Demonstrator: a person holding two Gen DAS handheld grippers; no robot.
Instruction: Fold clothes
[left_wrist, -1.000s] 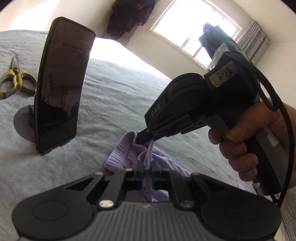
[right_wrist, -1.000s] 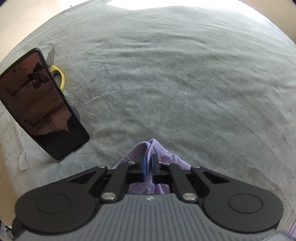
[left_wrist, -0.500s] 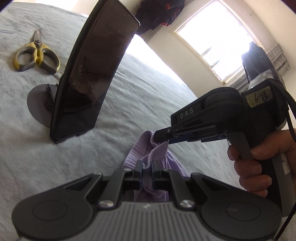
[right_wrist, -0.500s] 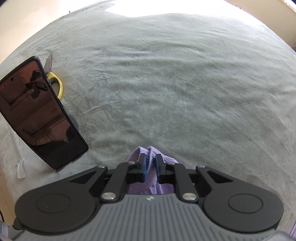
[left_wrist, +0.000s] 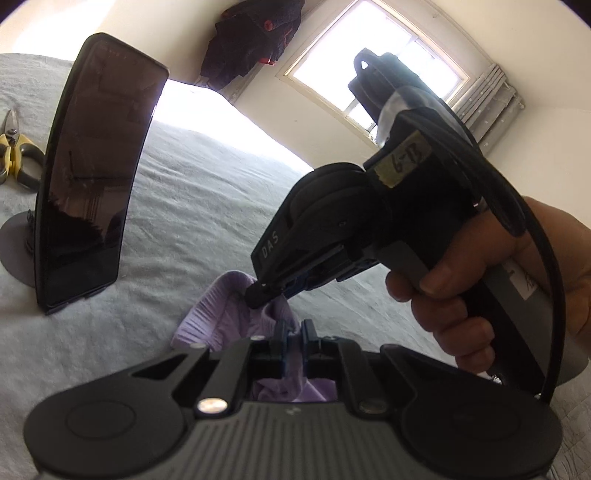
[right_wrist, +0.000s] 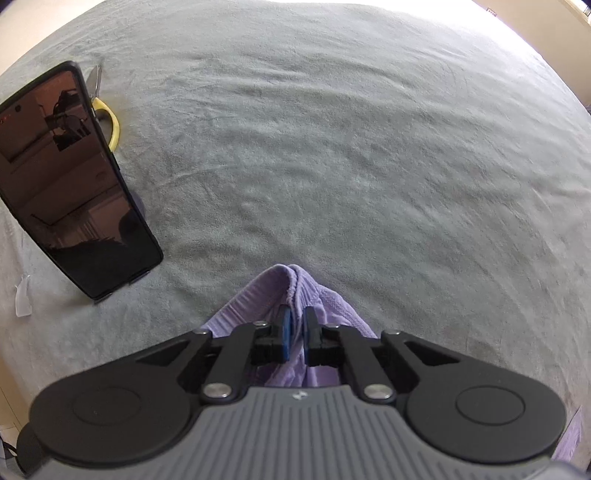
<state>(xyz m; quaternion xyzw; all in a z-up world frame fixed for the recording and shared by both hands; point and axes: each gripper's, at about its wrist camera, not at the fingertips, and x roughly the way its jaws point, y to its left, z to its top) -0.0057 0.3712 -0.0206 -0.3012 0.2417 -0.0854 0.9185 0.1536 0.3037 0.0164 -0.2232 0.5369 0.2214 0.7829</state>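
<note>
A crumpled purple garment lies bunched on the grey bed cover. My left gripper is shut on a fold of it, low in the left wrist view. Just beyond, my right gripper, held in a hand, points steeply down into the same bunch. In the right wrist view the right gripper has its jaws closing tight on a raised ridge of the purple garment, which shows between the blue pads. Both grips sit close together.
A dark phone stands upright on a round stand to the left, also the phone in the right wrist view. Yellow-handled cutters lie behind it. The bed cover stretches far ahead. Dark clothes hang beside a window.
The right gripper's jaws parted a little half a second ago and have closed on the purple cloth again. The left wrist view swung toward the phone and back.
</note>
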